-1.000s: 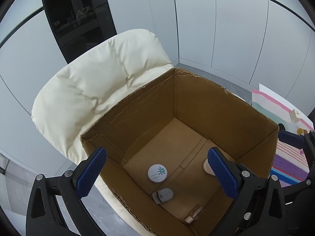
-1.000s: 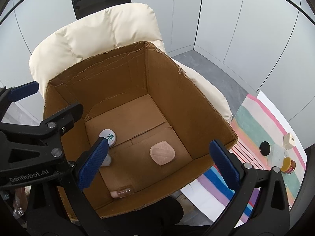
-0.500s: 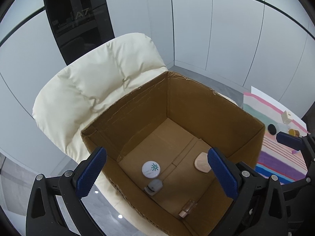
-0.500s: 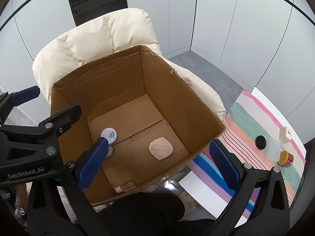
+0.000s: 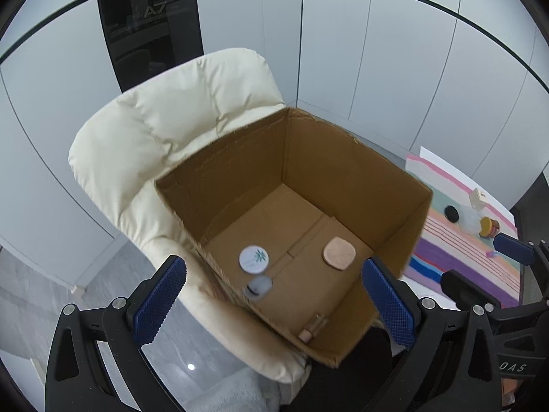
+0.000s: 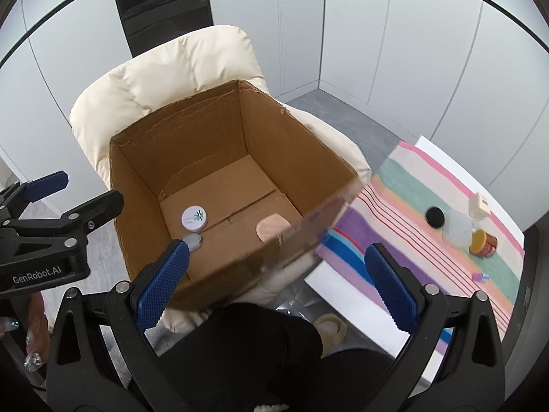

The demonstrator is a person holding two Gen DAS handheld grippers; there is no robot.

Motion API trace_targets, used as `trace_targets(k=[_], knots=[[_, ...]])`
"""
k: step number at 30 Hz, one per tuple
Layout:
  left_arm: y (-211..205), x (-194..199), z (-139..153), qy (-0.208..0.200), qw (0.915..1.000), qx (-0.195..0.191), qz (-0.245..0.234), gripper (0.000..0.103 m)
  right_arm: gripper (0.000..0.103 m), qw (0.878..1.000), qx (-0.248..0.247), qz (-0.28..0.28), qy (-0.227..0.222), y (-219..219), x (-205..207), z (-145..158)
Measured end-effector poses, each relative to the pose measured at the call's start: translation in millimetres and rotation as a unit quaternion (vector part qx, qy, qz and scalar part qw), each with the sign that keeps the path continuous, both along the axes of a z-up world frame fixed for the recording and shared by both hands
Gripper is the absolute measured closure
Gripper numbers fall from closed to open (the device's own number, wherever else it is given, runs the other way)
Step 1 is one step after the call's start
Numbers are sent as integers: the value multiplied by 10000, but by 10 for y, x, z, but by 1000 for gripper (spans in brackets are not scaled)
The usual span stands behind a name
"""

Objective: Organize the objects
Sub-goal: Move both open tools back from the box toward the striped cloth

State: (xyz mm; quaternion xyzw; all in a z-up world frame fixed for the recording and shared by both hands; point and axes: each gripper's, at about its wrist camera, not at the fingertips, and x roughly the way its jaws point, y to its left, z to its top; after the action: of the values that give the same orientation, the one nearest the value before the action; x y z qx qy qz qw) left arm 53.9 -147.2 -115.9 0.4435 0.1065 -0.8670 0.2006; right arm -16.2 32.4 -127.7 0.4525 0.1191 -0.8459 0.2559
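Observation:
An open cardboard box [image 5: 343, 158] [image 6: 192, 130] stands on a cream padded chair [image 5: 164, 130] [image 6: 171, 68]. Inside lie a white round tin [image 5: 254, 258] [image 6: 194, 218], a pink pad [image 5: 338, 257] [image 6: 271, 227], a small clear-grey lid [image 5: 257, 286] [image 6: 193, 240] and a small bottle [image 5: 313, 328]. My left gripper [image 5: 271, 304] is open and empty above the box's near edge. My right gripper [image 6: 274, 285] is open and empty, above the box's near right corner.
A striped cloth [image 6: 429, 213] [image 5: 463, 240] lies to the right with a black cap [image 6: 434, 216], a clear container [image 6: 458, 230], a yellow-lidded jar [image 6: 483, 242] and a small beige box [image 6: 479, 205]. Grey wall panels and a dark door stand behind the chair.
Both grippers have pulled back and up from the box, so it looks smaller. More of the striped cloth and its objects shows at right. Both stay open.

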Motion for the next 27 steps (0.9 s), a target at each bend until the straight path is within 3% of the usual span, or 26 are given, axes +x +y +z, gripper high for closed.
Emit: trace_targets(k=[7,17,27], knots=[[124,289,-65,-62,9989,455,-124,0,0,10000,23,-57,-27,252,329,-8],[280,595,-15,-91,9993,302,-180,0,0,9999,-14,-67,-102,424,631,-31],[451,588,32,-98,9990,212,-368,0,0,9997,-138,-221,-26,563,710,43]])
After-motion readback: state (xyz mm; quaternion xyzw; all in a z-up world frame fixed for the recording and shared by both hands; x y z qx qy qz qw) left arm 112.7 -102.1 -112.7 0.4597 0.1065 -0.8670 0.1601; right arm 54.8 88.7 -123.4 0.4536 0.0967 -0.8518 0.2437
